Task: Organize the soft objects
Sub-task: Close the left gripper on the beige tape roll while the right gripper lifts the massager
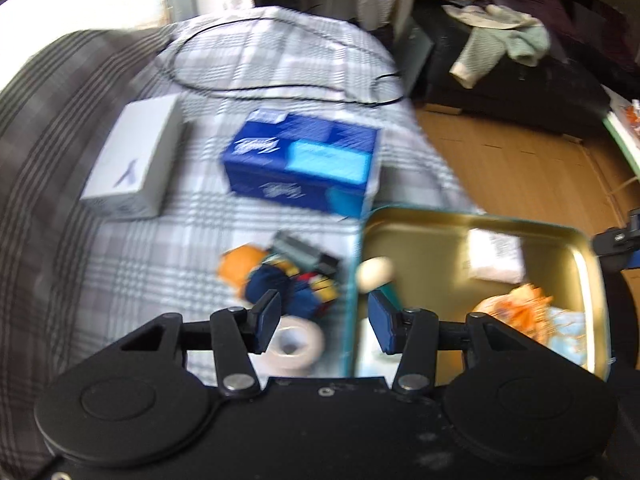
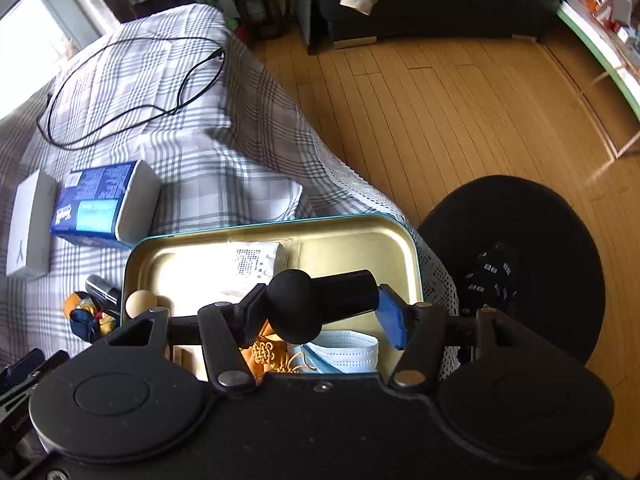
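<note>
A: Right wrist view: right gripper [image 2: 318, 314] clamped on a black ball-ended handle [image 2: 320, 300], its long axis crosswise between the fingers, directly above the tin [image 2: 412, 248] on the bed [image 2: 192, 92].

B: Left gripper [image 1: 324, 322] apart, holding nothing; sock pile [image 1: 280, 280] just ahead-left, nearer it.

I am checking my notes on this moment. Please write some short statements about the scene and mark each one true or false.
1. The right gripper holds a black object with a round head. True.
2. The left gripper is shut on the tape roll. False: it is open and holds nothing.
3. The face mask lies in the tin tray. True.
4. The blue tissue pack lies on the floor. False: it lies on the checked bedcover.
</note>
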The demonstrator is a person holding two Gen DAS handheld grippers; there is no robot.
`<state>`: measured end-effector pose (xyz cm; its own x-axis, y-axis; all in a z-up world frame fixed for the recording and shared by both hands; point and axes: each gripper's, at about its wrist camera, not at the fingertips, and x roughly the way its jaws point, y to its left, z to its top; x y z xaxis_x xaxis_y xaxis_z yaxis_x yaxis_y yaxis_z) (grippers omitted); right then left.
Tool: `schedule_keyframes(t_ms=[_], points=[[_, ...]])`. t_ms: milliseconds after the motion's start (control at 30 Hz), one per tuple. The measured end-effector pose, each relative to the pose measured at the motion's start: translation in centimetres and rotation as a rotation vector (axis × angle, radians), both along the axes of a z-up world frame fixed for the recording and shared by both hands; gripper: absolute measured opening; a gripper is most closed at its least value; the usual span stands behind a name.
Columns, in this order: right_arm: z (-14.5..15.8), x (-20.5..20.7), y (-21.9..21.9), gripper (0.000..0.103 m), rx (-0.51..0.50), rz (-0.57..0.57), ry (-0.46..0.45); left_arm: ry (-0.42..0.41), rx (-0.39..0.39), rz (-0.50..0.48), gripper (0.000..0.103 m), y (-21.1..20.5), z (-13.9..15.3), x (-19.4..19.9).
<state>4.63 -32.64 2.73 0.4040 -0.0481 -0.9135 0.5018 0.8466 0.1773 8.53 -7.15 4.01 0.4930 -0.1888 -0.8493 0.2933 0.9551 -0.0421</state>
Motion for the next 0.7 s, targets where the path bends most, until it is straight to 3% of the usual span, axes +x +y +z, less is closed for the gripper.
schedule_keyframes(t_ms=[167,267,400,700], points=[[0.0,-0.5,-0.2,0.057,0.021,-0.003,-0.016,-0.024,0.015,-0.073,0.046,-4.7,1.1,0.0],[0.2,-0.6,0.2,0.057,0.007,0.018,-0.023,-0.038,0.020,-0.086,0.047,-4.9,1.2,-0.1],[0.8,-0.6,0.5,0.057,0.021,0.034,-0.051,-0.015,0.053,-0.020,0.060,-1.7,-0.4,0.1],[1.5,-0.1,2.1,0.057,-0.004,0.070,-0.069,0.098,0.131,0.109,0.068,5.7,-6.3,-0.2]])
